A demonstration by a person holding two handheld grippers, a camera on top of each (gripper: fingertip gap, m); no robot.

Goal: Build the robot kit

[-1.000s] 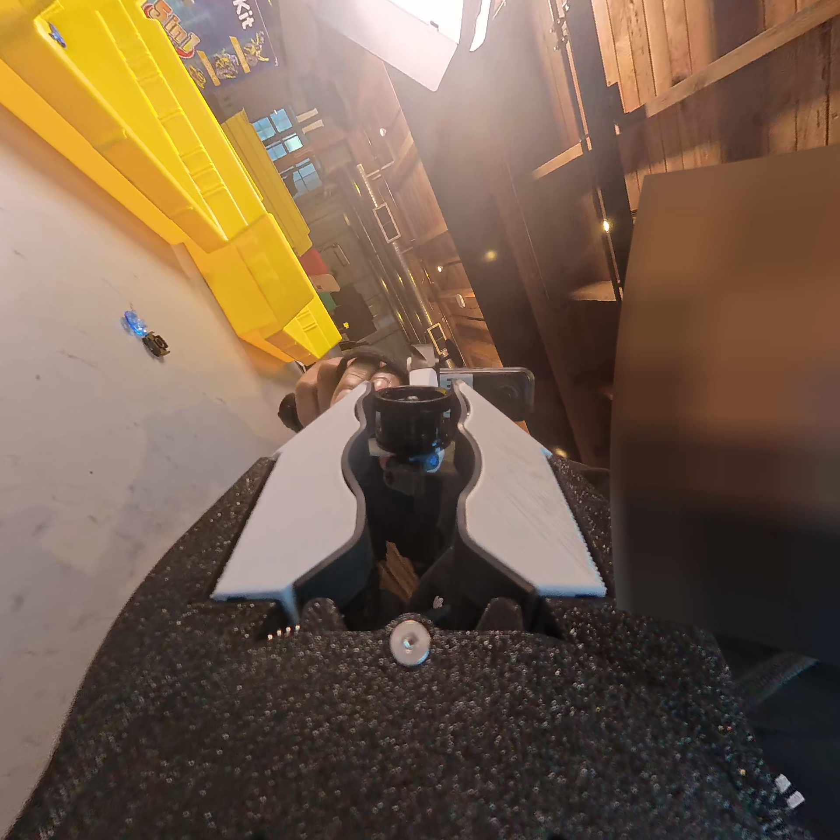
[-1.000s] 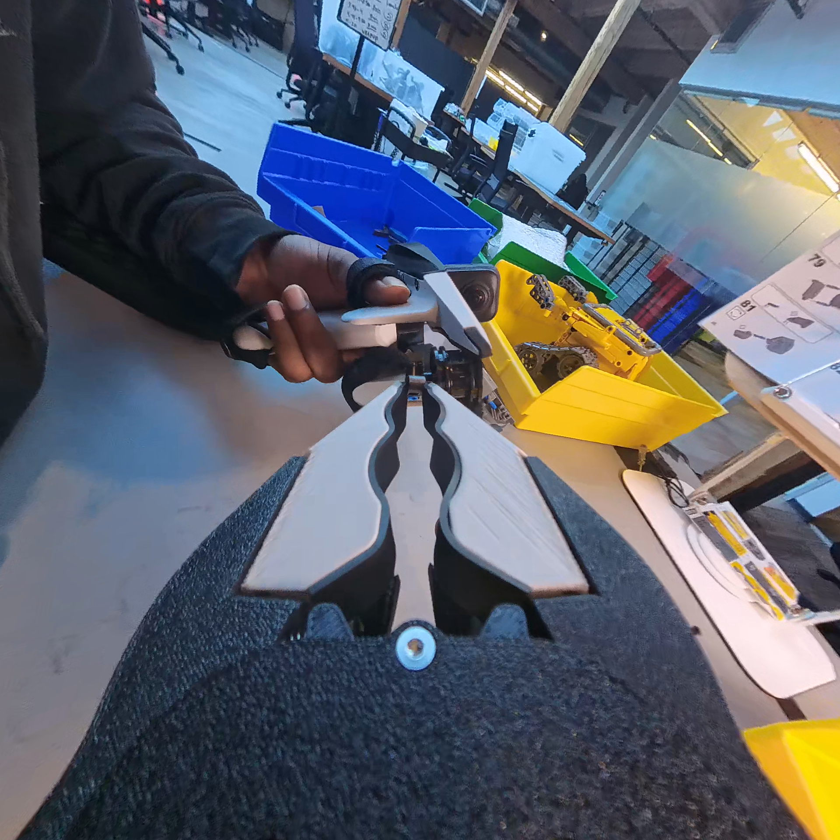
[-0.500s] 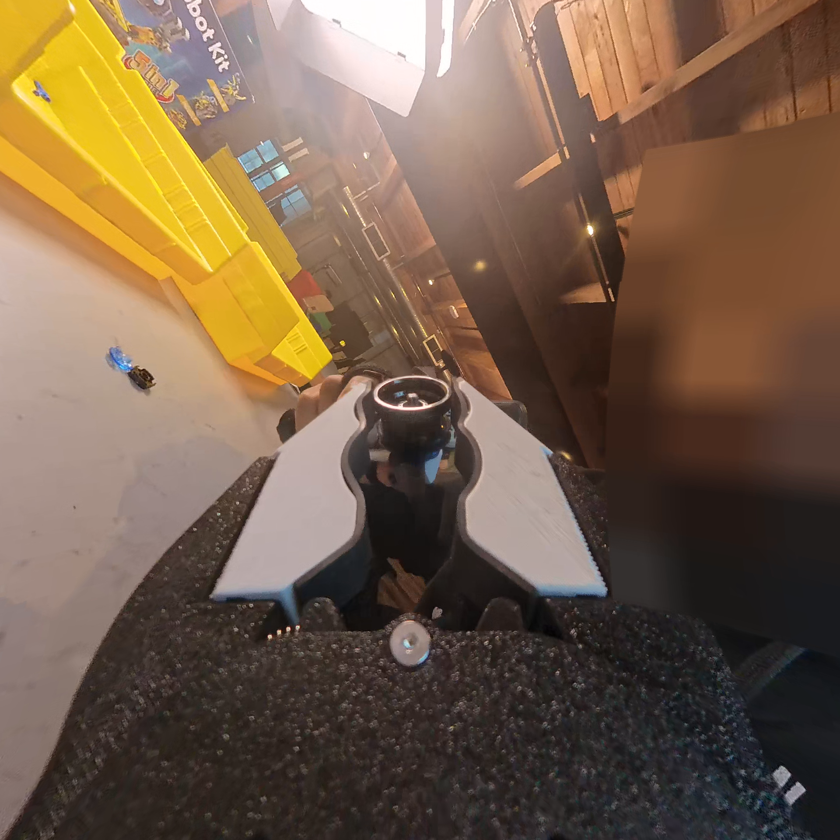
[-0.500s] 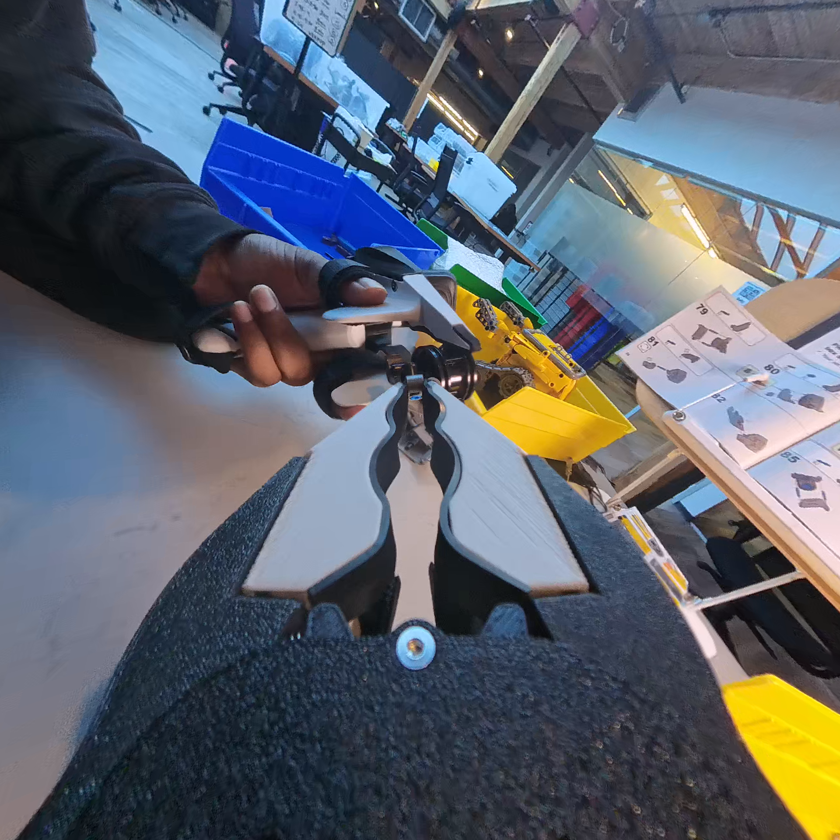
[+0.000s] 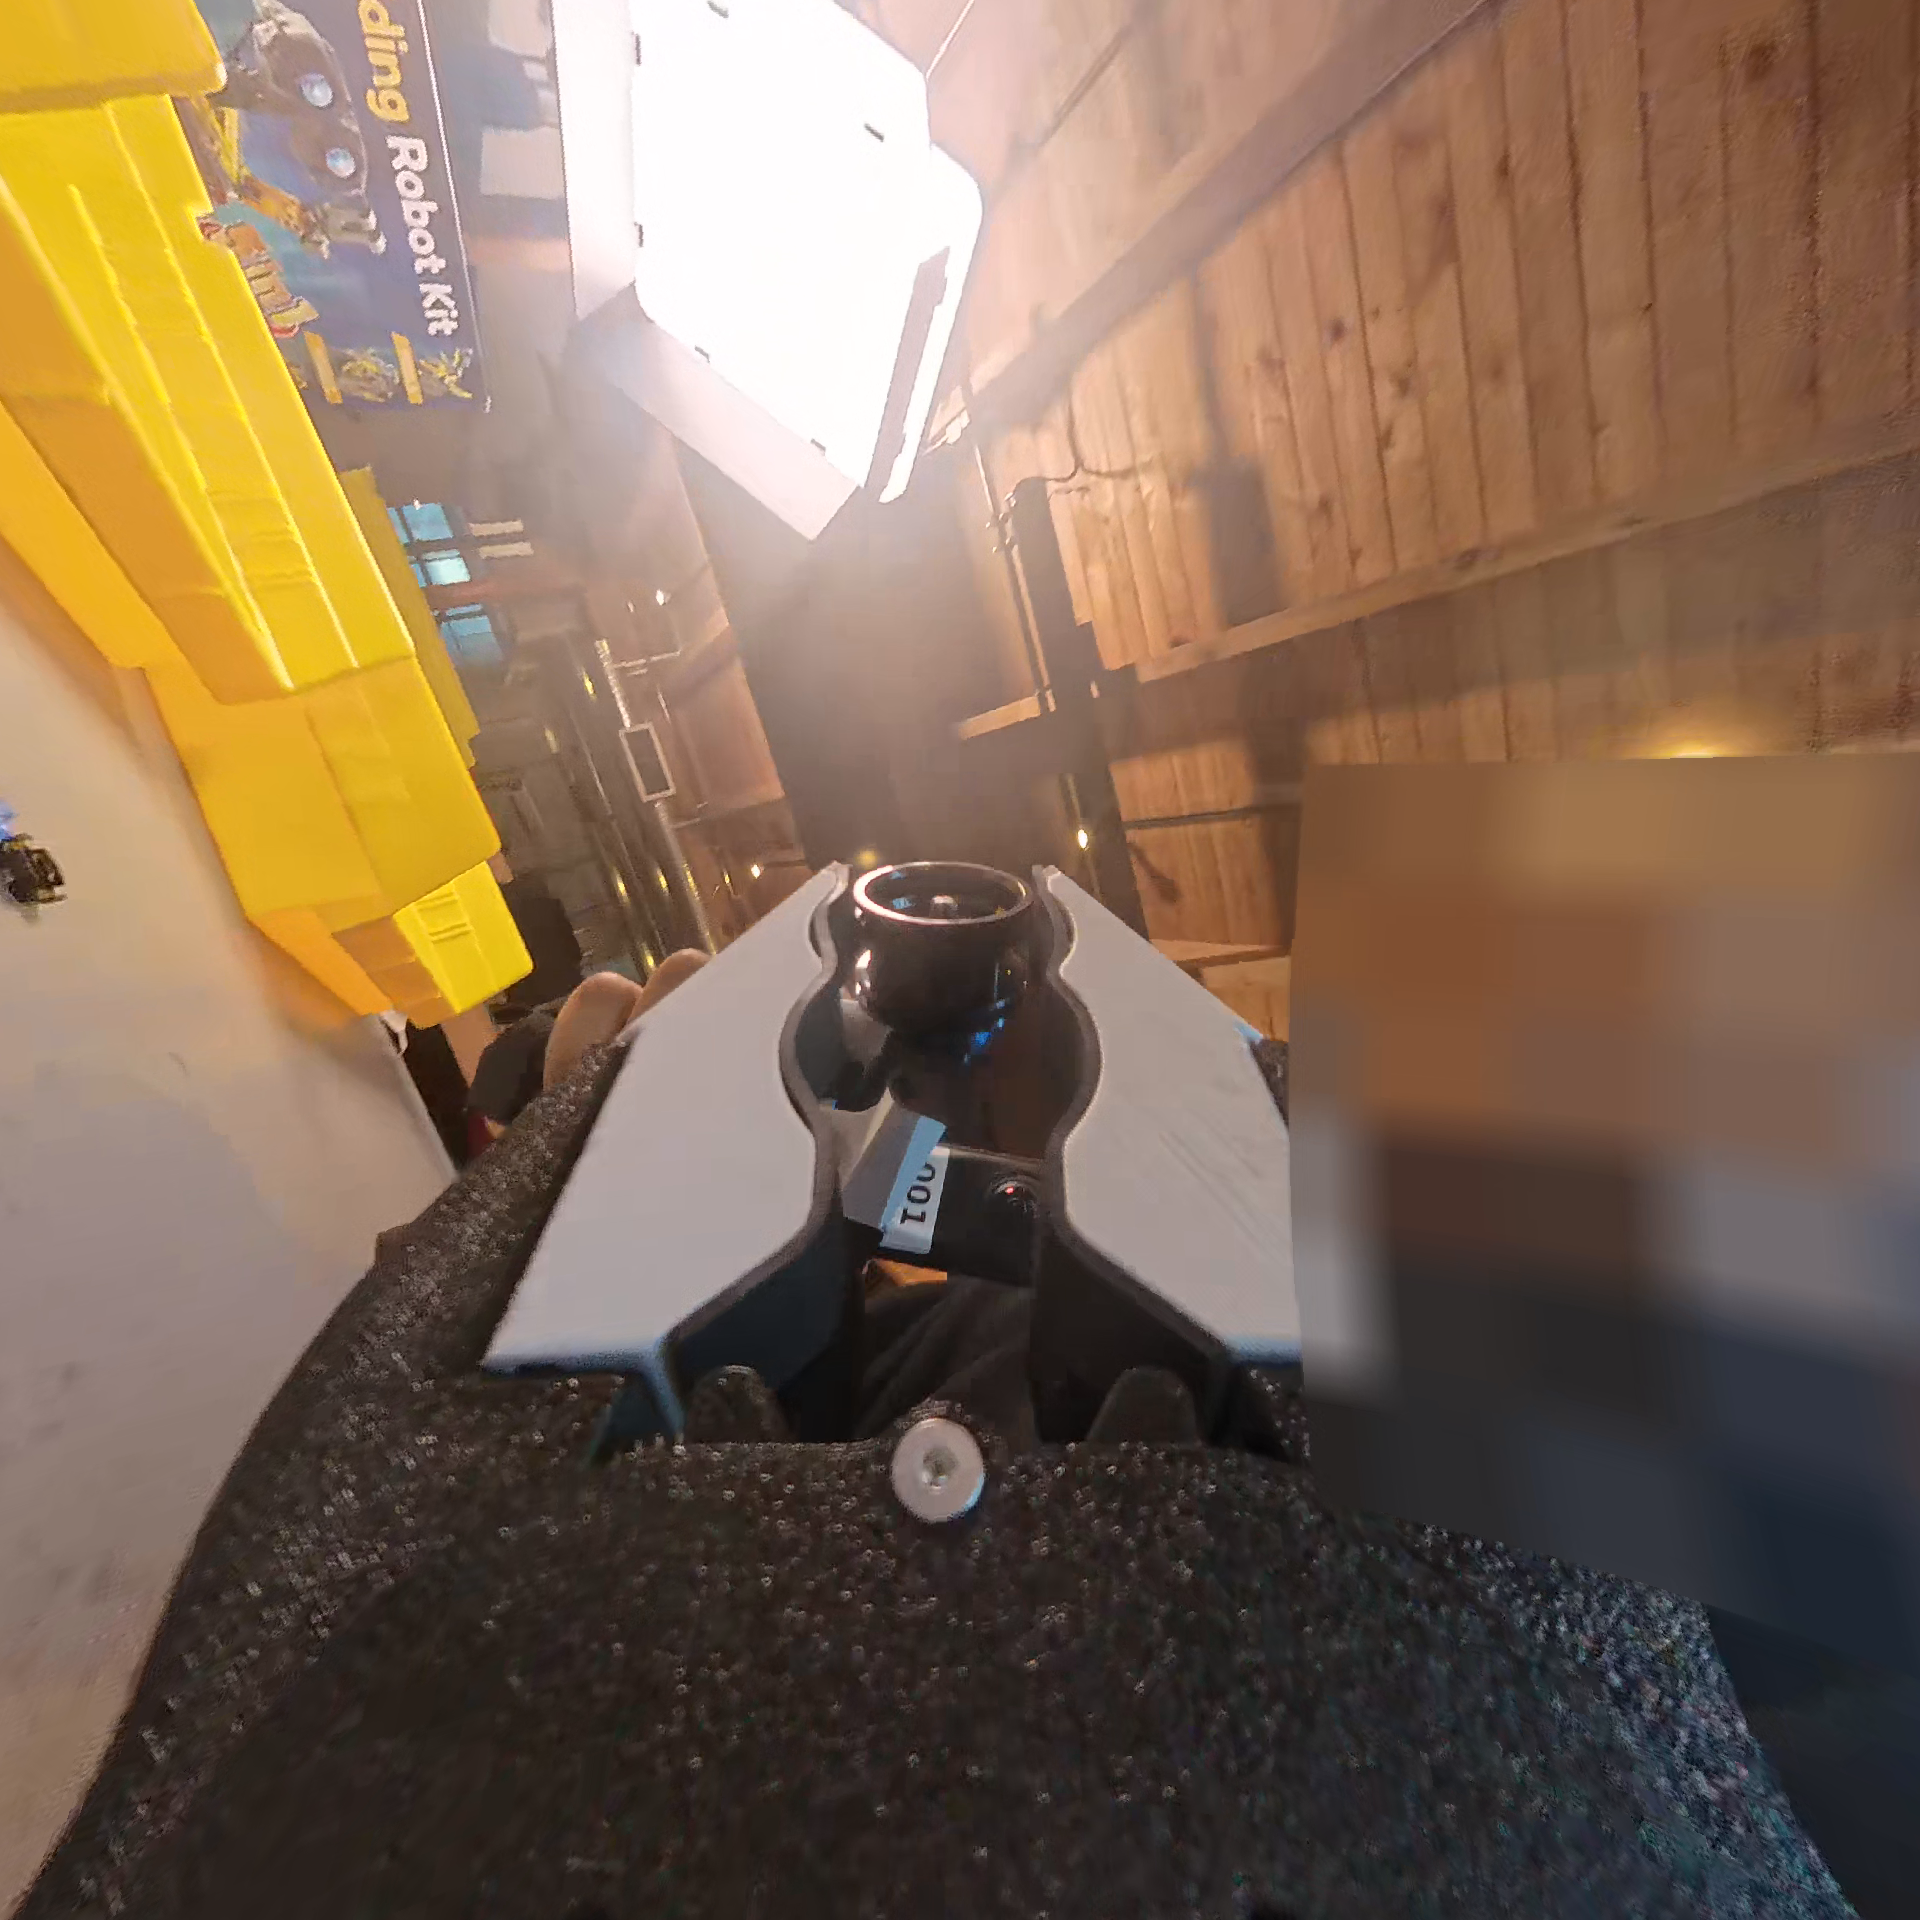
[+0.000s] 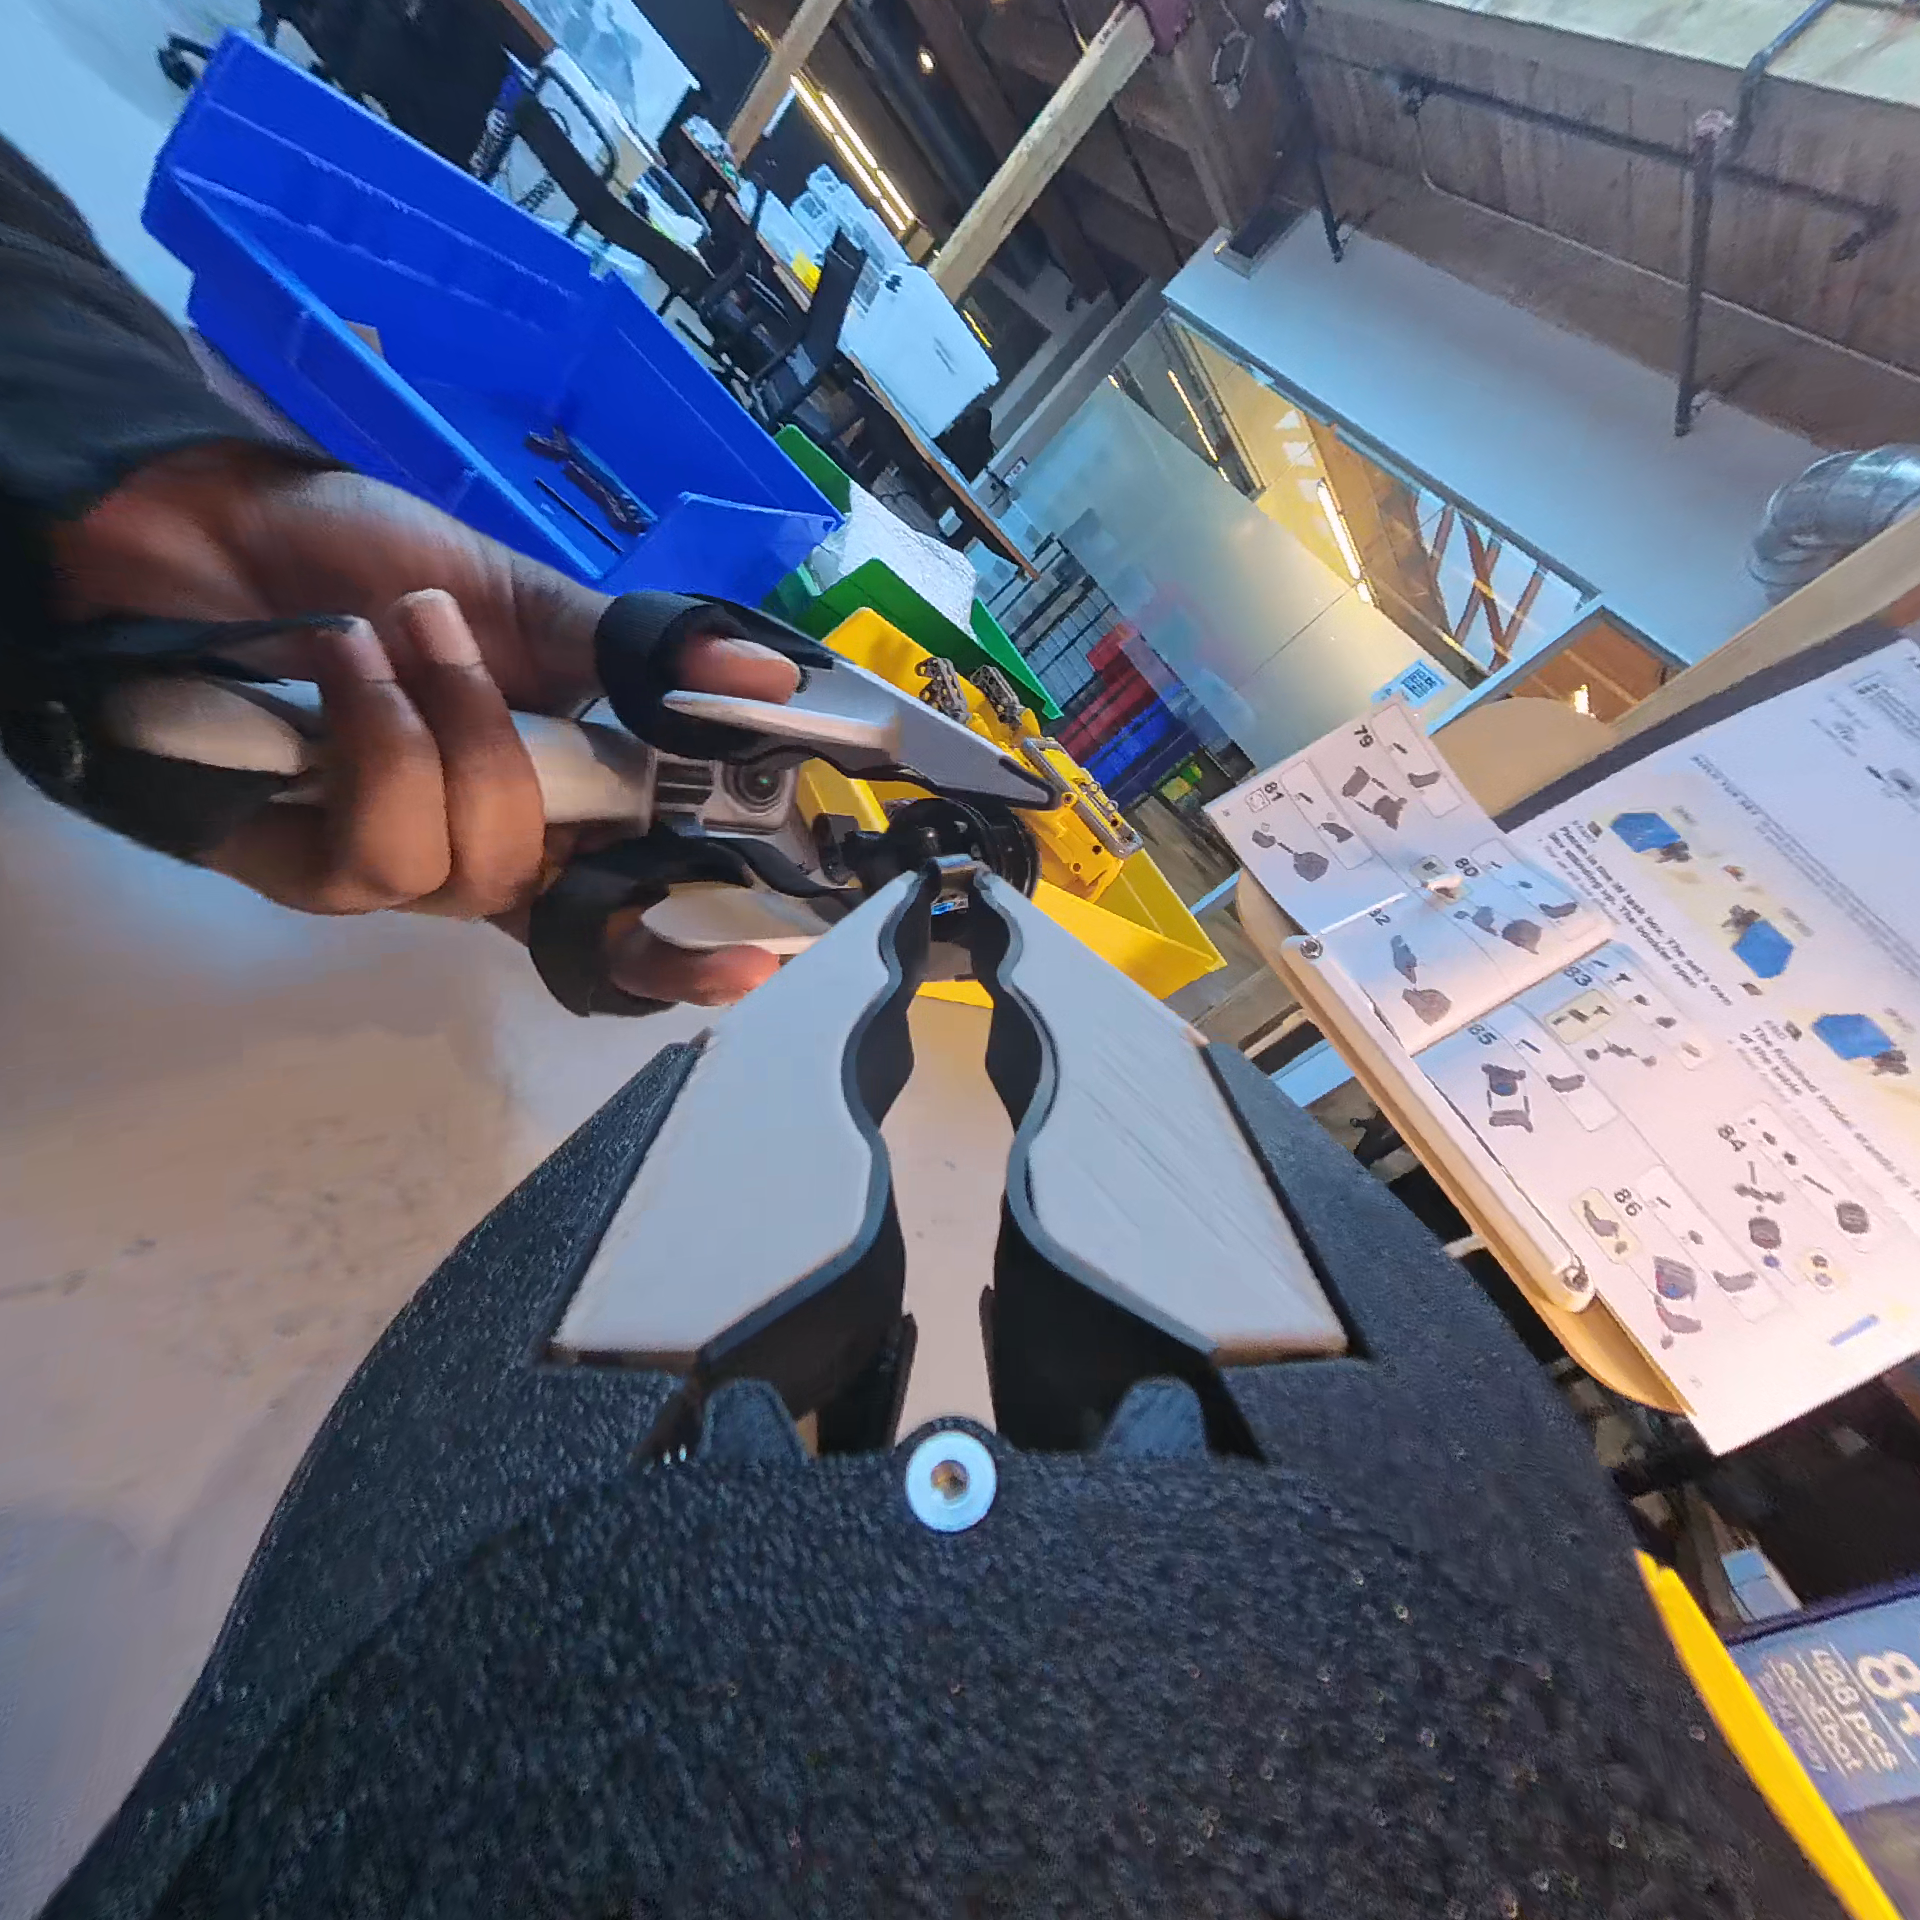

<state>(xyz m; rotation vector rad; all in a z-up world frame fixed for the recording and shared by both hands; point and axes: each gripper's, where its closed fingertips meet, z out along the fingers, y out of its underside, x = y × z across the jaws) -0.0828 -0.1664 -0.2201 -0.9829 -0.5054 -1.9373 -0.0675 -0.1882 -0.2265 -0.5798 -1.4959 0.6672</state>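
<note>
Black wheel (image 5: 940, 940) is seen clamped between the tips of the left gripper (image 5: 940, 894), up off the table (image 5: 156, 1195), its hollow face turned towards the lens; the fingers are drawn in to the wheel's width and no further. Compared with a second ago, the wheel has been tipped up and brought nearer. The camera body of the other tool (image 5: 966, 1205), earlier seen beyond the wheel, now shows in the gap beneath it. The loose black-and-blue bit (image 5: 26, 873) has slid to the picture's left edge.

From the right wrist, the right gripper (image 6: 948, 888) is seen nearly closed, and a small grey piece (image 6: 951, 868) on the wheel's near side appears to be pinched at its tips. The view has been rolled over, and the two tools have been brought closer together.

Only the right wrist view gives the hand (image 6: 395, 748) wrapped round the left tool. Farther back it gives a yellow tracked model (image 6: 1081, 810) in a yellow bin (image 6: 1143, 935), a green bin (image 6: 894, 613), a blue bin (image 6: 436, 343) and a printed instruction sheet (image 6: 1558, 1039) on a stand to the right. Only the left wrist view gives the stacked yellow bins (image 5: 260, 623), a printed box (image 5: 353, 208) and a bright light panel (image 5: 790, 239) high above.
</note>
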